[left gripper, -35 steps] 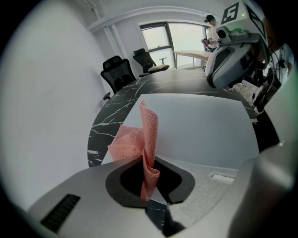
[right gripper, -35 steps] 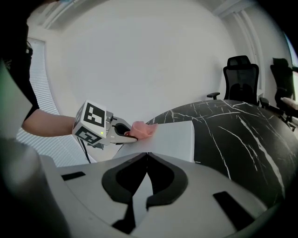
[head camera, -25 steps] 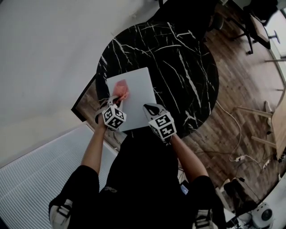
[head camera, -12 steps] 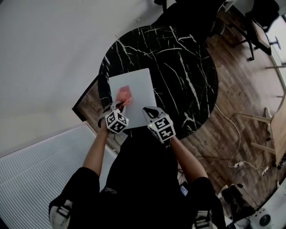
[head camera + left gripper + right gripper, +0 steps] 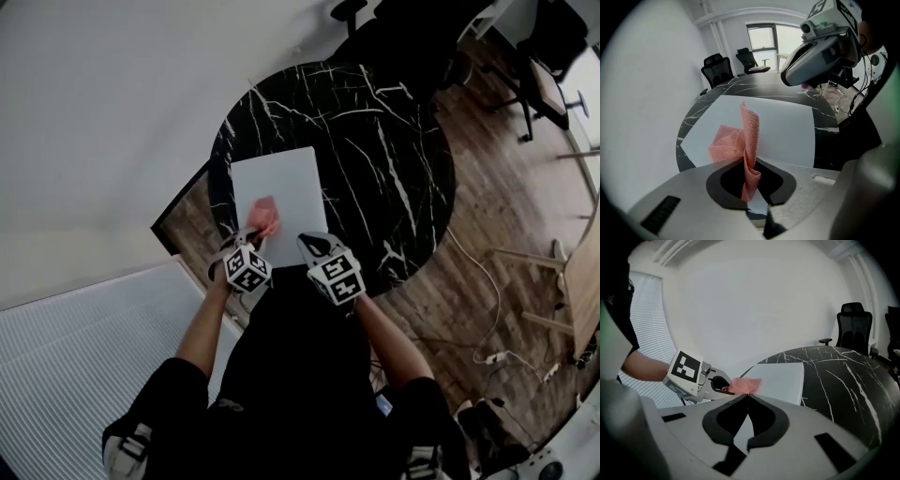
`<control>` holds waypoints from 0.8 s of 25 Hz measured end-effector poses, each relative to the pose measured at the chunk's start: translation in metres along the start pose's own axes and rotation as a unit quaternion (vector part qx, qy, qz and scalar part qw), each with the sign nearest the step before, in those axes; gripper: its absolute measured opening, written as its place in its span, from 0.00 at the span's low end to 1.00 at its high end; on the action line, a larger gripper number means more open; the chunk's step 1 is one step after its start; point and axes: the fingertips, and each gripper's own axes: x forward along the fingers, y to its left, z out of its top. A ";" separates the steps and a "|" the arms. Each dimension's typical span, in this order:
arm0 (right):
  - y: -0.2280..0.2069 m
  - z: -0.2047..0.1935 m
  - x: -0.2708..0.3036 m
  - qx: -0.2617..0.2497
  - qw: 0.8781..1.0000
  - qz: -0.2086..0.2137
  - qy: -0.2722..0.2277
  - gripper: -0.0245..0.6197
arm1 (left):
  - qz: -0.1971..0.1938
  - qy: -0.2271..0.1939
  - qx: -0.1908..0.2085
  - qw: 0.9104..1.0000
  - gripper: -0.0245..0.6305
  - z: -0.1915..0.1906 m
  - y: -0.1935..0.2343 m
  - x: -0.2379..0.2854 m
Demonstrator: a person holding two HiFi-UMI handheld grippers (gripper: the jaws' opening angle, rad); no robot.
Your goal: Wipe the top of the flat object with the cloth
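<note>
I had my left gripper (image 5: 253, 236) clenched on the pink cloth (image 5: 263, 215). One fold was pinched between the jaws, and the rest was bunched loosely on the white flat object (image 5: 281, 183), near the edge closest to me. The flat object lay on the black marble table (image 5: 375, 131).

The cloth looked like a light, open mesh, soft and floppy, and it stood up in a twist out of the jaws. I judged it would not spread flat by itself. The better hold was low on the bunch, pressing down, rather than on a loose corner.

The flat object seemed thin, stiff and smooth, perhaps apt to slide under a stroke. My right gripper (image 5: 316, 240) was closed on nothing at the flat object's near edge. I could not tell whether it touched the surface.
</note>
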 end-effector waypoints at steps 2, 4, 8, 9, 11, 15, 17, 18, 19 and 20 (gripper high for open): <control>0.003 -0.001 -0.002 -0.002 1.000 0.003 0.001 0.03 | 0.000 0.001 -0.002 1.000 0.07 -0.002 -0.004 -0.002; 0.007 -0.003 -0.005 0.000 1.000 0.008 0.006 0.03 | -0.001 0.003 -0.005 1.000 0.07 -0.005 -0.009 -0.005; 0.012 -0.006 -0.008 -0.006 1.000 0.011 0.015 0.03 | -0.002 0.003 -0.012 1.000 0.07 -0.009 -0.020 -0.009; 0.013 -0.007 -0.009 -0.007 1.000 0.012 0.016 0.03 | -0.002 0.003 -0.014 1.000 0.07 -0.010 -0.022 -0.010; 0.014 -0.009 -0.010 -0.008 1.000 0.013 0.018 0.03 | -0.002 0.004 -0.019 1.000 0.07 -0.012 -0.029 -0.012; 0.014 -0.013 -0.015 -0.010 1.000 0.014 0.019 0.03 | -0.009 0.004 -0.031 0.999 0.07 -0.012 -0.042 -0.014; 0.012 -0.014 -0.017 -0.010 1.000 0.012 0.016 0.03 | -0.013 0.004 -0.034 0.999 0.07 -0.010 -0.049 -0.015; 0.011 -0.014 -0.018 -0.010 1.000 0.011 0.015 0.03 | -0.014 0.004 -0.033 0.999 0.07 -0.009 -0.052 -0.015; 0.010 -0.013 -0.019 -0.010 1.000 0.011 0.012 0.03 | -0.015 0.004 -0.032 0.999 0.07 -0.009 -0.055 -0.015; 0.009 -0.013 -0.020 -0.011 1.000 0.009 0.009 0.03 | -0.016 0.005 -0.031 0.999 0.07 -0.009 -0.058 -0.015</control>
